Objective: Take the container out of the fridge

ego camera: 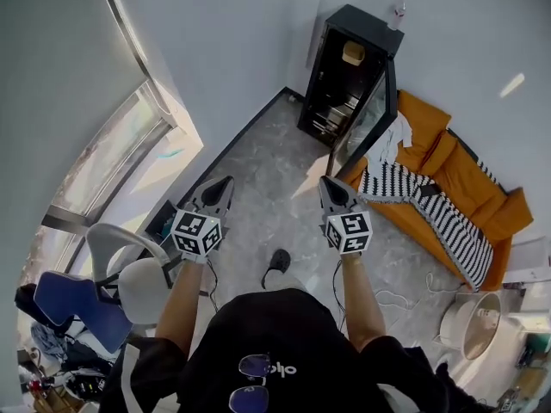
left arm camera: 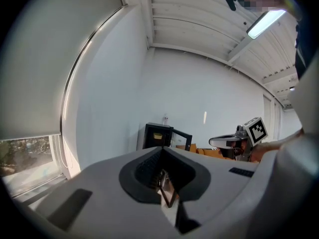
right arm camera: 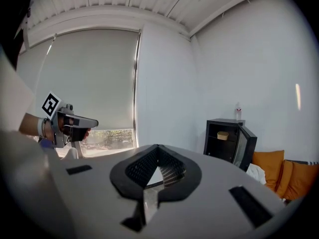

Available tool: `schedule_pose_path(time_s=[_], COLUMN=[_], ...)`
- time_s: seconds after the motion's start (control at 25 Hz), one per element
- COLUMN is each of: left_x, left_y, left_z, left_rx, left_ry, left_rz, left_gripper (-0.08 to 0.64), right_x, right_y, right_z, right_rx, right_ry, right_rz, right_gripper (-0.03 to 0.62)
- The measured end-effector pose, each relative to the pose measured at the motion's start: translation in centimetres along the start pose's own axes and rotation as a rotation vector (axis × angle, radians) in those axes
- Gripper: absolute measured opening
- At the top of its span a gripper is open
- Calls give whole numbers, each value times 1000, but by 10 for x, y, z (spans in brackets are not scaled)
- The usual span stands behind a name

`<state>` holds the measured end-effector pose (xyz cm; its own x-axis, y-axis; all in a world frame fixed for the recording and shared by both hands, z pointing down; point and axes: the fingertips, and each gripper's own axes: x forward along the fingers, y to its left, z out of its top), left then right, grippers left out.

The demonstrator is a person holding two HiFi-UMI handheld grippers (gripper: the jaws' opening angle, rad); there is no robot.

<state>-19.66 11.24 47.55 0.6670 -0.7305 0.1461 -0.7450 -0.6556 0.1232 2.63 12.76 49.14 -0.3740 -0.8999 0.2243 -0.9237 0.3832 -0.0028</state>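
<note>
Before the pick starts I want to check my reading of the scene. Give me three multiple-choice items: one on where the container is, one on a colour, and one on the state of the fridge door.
1. Where is the container?
A. on the upper shelf inside the fridge
B. on top of the fridge
C. on its lowest shelf

2. What colour is the sofa?
A. blue
B. orange
C. green

3. How is the fridge door?
A. shut
B. open
C. taken off

Answers:
1 A: the pale container sits high inside the black cabinet.
2 B: its cushions are plainly orange in the head view.
3 B: the door swings out from the cabinet towards the sofa and leaves the shelves in sight.
</note>
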Motion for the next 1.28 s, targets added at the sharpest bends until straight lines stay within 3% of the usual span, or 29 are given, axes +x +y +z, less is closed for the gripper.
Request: schedule_pose_path(time_s=[0.32, 0.6, 0.88, 1.28], left_x=[89, 145, 193, 290], left_y=[12, 11, 5, 29], left_z=[22, 30, 32, 42], left_rx=[22, 29, 32, 38], left_ry=[9, 28, 41, 48], left_rz=[16, -1, -50, -152], left_gripper=[0, 0, 0, 0], right_x=[57, 77, 89, 136], right_y=[-81, -126, -160, -222], right_z=[16, 21, 16, 27], right_rx=[20, 53, 80, 103], right_ry=[-16, -31, -21, -31], right_rz=[16, 1, -31, -119], right_gripper=[6, 6, 6, 6])
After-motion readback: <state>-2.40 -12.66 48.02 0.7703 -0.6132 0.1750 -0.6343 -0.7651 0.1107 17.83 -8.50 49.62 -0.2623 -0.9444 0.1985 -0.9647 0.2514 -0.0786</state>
